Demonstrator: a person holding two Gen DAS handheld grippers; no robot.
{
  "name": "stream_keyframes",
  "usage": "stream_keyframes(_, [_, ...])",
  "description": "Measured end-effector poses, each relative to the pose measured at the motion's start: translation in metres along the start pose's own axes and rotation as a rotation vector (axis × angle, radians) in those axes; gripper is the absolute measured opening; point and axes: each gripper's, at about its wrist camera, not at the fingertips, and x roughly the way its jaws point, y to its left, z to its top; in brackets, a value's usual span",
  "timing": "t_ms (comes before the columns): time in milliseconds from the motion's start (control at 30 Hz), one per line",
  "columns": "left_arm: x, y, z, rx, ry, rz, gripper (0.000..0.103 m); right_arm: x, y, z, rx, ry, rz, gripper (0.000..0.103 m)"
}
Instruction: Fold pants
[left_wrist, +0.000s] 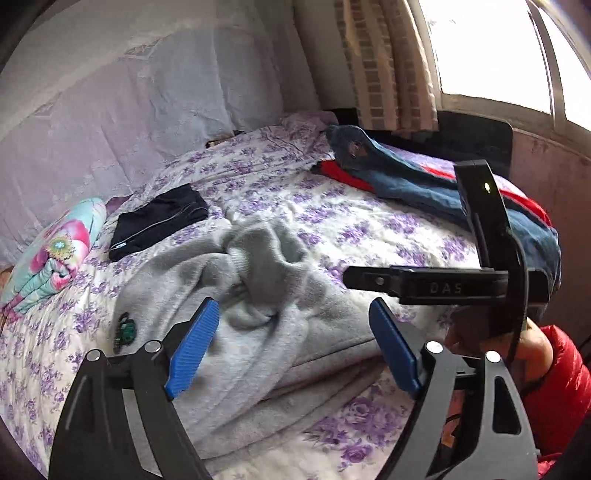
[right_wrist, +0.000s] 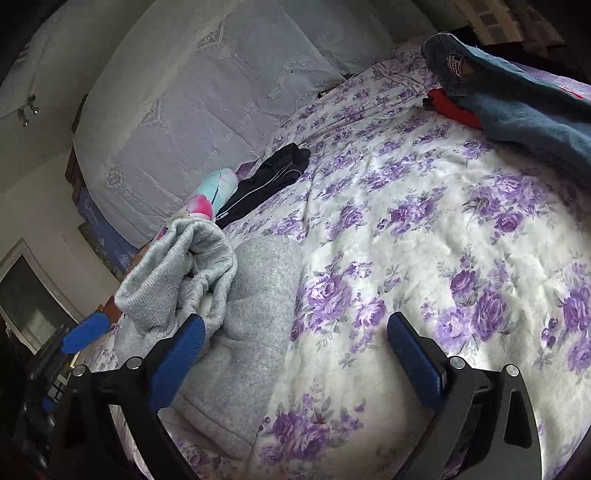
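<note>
The grey pants (left_wrist: 258, 295) lie bunched on the bed (left_wrist: 388, 229), their lower end cut off behind the left gripper (left_wrist: 295, 347), whose jaws stand apart, empty. The right gripper (right_wrist: 295, 354) is apart too, over bare bedspread beside the pants. "DAS" reads on its body. A small patch (left_wrist: 123, 332) is illegible.

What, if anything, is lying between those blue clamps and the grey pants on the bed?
Nothing visible. The left gripper stands open right over the bunched grey pants, with no other item in between. The right gripper is also open, the pants beside its left finger. The folded black garment lies farther back.
</note>
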Motion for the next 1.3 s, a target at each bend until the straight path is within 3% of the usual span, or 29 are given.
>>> stream_keyframes(133, [-0.011, 0.051, 0.006, -0.150, -0.034, 0.069, 0.088, -0.007, 0.007, 0.000, -0.006, -0.044, -0.018, 0.098])
stream_keyframes(200, [-0.010, 0.074, 0.007, -0.201, -0.024, 0.113, 0.088, -0.012, 0.023, -0.002, -0.043, -0.067, 0.054, 0.098])
stream_keyframes(333, [-0.003, 0.101, 0.003, -0.241, 0.014, 0.174, 0.088, 0.009, 0.053, -0.004, -0.055, 0.021, 0.167, 0.097])
stream_keyframes(400, [0.007, 0.106, -0.001, -0.245, 0.050, 0.202, 0.088, 0.025, 0.061, -0.002, -0.034, 0.054, 0.185, 0.088])
stream_keyframes(467, [0.019, 0.106, -0.007, -0.230, 0.098, 0.222, 0.089, 0.038, 0.067, 0.003, -0.010, 0.079, 0.226, 0.087])
stream_keyframes(500, [0.025, 0.105, -0.012, -0.218, 0.125, 0.232, 0.090, 0.043, 0.069, 0.005, -0.007, 0.088, 0.244, 0.080])
stream_keyframes(533, [0.030, 0.103, -0.016, -0.209, 0.143, 0.234, 0.090, 0.049, 0.071, 0.006, -0.016, 0.096, 0.238, 0.058])
stream_keyframes(600, [0.034, 0.101, -0.022, -0.207, 0.150, 0.240, 0.090, 0.051, 0.073, 0.007, -0.028, 0.079, 0.210, 0.043])
stream_keyframes(633, [0.032, 0.101, -0.022, -0.213, 0.141, 0.237, 0.090, 0.046, 0.074, 0.008, -0.027, 0.063, 0.223, 0.036])
stream_keyframes(700, [0.024, 0.099, -0.020, -0.220, 0.111, 0.207, 0.090, 0.027, 0.078, 0.008, -0.051, 0.021, 0.236, 0.033])
stream_keyframes(800, [0.011, 0.092, -0.013, -0.205, 0.072, 0.187, 0.096, -0.002, 0.078, 0.007, -0.083, -0.013, 0.227, 0.033])
stream_keyframes(867, [0.013, 0.083, -0.015, -0.178, 0.079, 0.184, 0.098, -0.005, 0.068, 0.002, -0.077, 0.012, 0.187, 0.033])
stream_keyframes(900, [0.019, 0.078, -0.017, -0.159, 0.102, 0.187, 0.098, 0.001, 0.058, -0.002, -0.058, 0.044, 0.157, 0.037])
stream_keyframes(933, [0.029, 0.074, -0.022, -0.139, 0.138, 0.189, 0.098, 0.010, 0.047, -0.007, -0.035, 0.080, 0.126, 0.049])
stream_keyframes(967, [0.040, 0.071, -0.028, -0.130, 0.174, 0.189, 0.098, 0.014, 0.038, -0.010, -0.012, 0.086, 0.115, 0.051])
stream_keyframes(1033, [0.041, 0.074, -0.035, -0.165, 0.170, 0.173, 0.098, 0.011, 0.030, -0.009, 0.032, 0.089, 0.154, 0.054])
stream_keyframes(1100, [0.033, 0.080, -0.033, -0.196, 0.161, 0.153, 0.098, -0.002, 0.040, -0.001, -0.008, 0.035, 0.108, 0.056])
stream_keyframes(1200, [0.012, 0.085, -0.025, -0.211, 0.099, 0.183, 0.098, -0.032, 0.073, 0.019, -0.183, -0.113, -0.007, 0.059])
stream_keyframes(1300, [-0.005, 0.084, -0.019, -0.224, 0.036, 0.175, 0.098, -0.040, 0.105, 0.034, -0.313, -0.172, -0.026, 0.060])
